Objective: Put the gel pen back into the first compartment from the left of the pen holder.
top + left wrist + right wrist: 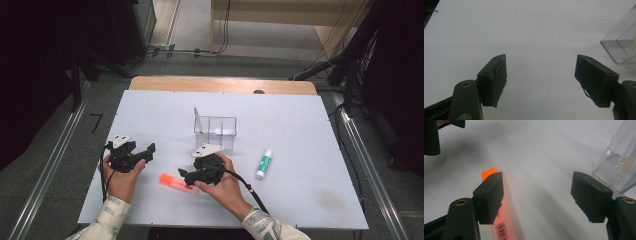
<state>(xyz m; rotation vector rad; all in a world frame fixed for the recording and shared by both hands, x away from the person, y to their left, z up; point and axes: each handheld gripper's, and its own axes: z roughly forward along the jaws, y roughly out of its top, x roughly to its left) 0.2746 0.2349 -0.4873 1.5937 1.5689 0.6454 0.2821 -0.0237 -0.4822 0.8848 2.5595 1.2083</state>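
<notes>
An orange highlighter point(175, 182) lies flat on the white table point(300, 130) near the front. My right gripper point(184, 174) hovers just over its right end, open; in the right gripper view point(537, 195) the highlighter point(501, 220) runs under the left jaw, not between the two. My left gripper point(148, 151) is held at the front left, open with nothing between its fingers point(540, 80). A clear plastic divided box point(216, 131) stands at the table's middle, seen at the right edge point(621, 45) of the left gripper view and also at the right point(616, 162) of the right gripper view.
A white glue stick with a green label point(264, 163) lies right of my right hand. The table's wooden back edge point(222, 84) is beyond the box. Bare table surface stretches to the right and far side.
</notes>
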